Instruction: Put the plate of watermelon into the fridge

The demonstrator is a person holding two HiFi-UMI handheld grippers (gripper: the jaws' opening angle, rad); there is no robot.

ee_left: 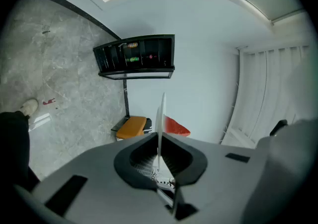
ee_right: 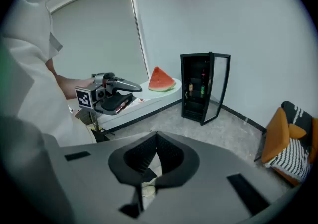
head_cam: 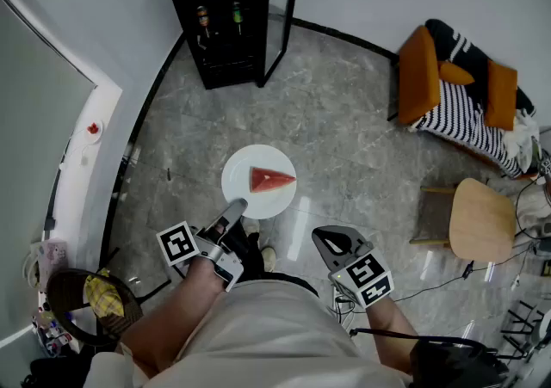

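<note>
— Plate with the watermelon slice: where is it?
— Held level above the floor, its near rim clamped in the left gripper, whose jaws are clenched on the edge.
— And the right gripper?
— Jaws pressed together, nothing between them. The black fridge stands ahead, well apart from the plate, its glass door open.

Person wears a pale short-sleeved shirt, dark trousers and a light shoe. Left gripper and right gripper are grey, each with a black-and-white marker cube.
</note>
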